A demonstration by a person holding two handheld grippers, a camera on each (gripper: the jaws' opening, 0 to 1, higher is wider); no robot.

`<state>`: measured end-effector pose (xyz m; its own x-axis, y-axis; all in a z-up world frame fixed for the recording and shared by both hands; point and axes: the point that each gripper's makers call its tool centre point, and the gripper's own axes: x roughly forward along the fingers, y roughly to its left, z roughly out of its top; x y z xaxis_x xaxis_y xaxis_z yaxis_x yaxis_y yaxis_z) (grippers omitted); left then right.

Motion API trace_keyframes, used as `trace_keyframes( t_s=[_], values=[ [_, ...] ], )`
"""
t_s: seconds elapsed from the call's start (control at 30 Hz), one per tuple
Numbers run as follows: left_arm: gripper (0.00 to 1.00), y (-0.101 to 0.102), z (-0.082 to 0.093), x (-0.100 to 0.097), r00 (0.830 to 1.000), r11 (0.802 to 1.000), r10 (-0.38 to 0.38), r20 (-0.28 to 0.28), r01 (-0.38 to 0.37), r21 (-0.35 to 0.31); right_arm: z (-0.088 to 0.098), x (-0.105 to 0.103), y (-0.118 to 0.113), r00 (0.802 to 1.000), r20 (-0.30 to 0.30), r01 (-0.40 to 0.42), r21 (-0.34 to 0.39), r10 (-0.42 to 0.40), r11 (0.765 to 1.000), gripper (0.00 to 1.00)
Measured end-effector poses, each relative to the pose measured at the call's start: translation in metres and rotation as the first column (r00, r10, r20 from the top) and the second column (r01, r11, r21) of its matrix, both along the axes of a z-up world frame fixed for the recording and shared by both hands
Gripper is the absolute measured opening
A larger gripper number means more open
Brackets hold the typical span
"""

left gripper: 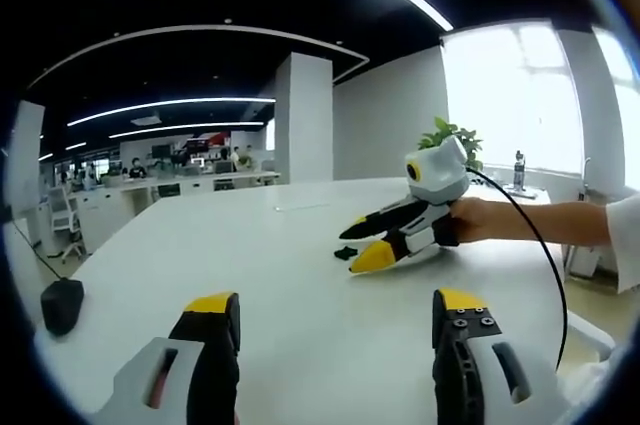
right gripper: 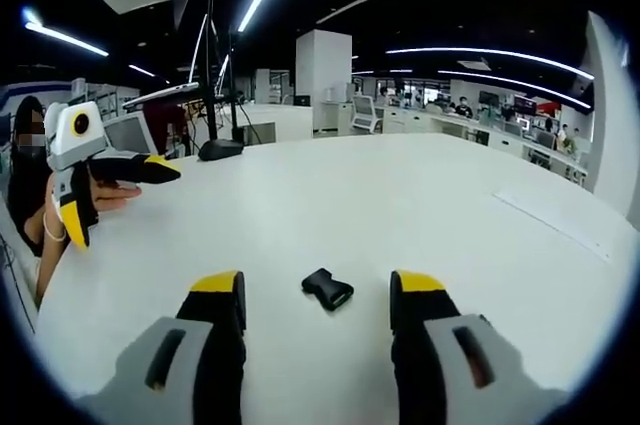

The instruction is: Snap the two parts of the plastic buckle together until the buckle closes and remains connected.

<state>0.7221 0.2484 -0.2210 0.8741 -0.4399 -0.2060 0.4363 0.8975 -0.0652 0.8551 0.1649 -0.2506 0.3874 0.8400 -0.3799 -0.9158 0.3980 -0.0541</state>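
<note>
1. Broad white table (left gripper: 300, 275), also seen in the right gripper view (right gripper: 400, 205), spanning an open office with ceiling light strips and distant desks.
2. White pillar (left gripper: 303, 115) behind the table, again in the right gripper view (right gripper: 323, 63).
3. Bright window (left gripper: 515, 95) and green potted plant (left gripper: 450, 135) in the left gripper view alone; black stand base (right gripper: 220, 149) with cables at the far table edge in the right gripper view alone.
4. Left gripper (left gripper: 335, 320) low over the table, jaws spread wide, nothing between the yellow tips; from the right gripper view, same tool (right gripper: 105, 190) up at the left, held in a hand (right gripper: 110, 195), jaws parted and empty.
5. Right gripper (right gripper: 315, 300) jaws spread apart, straddling but not touching the buckle; from the left gripper view (left gripper: 365, 243), seen held in a hand (left gripper: 480, 220), tips angled down at the table, cable trailing.
6. Black mouse-like object (left gripper: 62, 305) near the table's left edge in the left gripper view.
7. Black plastic buckle piece (right gripper: 328, 290) lying flat on the table between the right jaws; in the left gripper view a small dark shape (left gripper: 345, 253) just beside the right tips. Cannot tell whether one part or two joined.
</note>
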Motion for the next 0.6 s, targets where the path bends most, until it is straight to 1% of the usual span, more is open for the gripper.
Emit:
trace_keyframes(
  t_s=[0.17, 0.33, 0.43, 0.6],
  values=[
    [0.8, -0.0005, 0.0015, -0.0016, 1.0, 1.0, -0.002, 0.005, 0.002, 0.0, -0.003, -0.0024, 0.0005, 1.0, -0.013, -0.014, -0.014, 0.013, 1.0, 0.54],
    [0.8, -0.0007, 0.0033, -0.002, 1.0, 1.0, -0.003, 0.009, 0.003, -0.003, -0.0054, -0.0061, 0.0022, 1.0, -0.016, -0.026, -0.029, 0.026, 0.999, 0.54],
    [0.8, -0.0011, 0.0027, -0.0023, 1.0, 1.0, -0.004, 0.009, 0.004, -0.005, -0.0058, -0.0064, 0.002, 0.999, -0.018, -0.028, -0.027, 0.028, 0.999, 0.53],
    [0.8, -0.0018, 0.0014, -0.0019, 1.0, 1.0, -0.008, 0.004, 0.008, -0.003, -0.0069, -0.0088, 0.0034, 0.999, -0.021, -0.028, -0.023, 0.028, 0.999, 0.48]
  ],
)
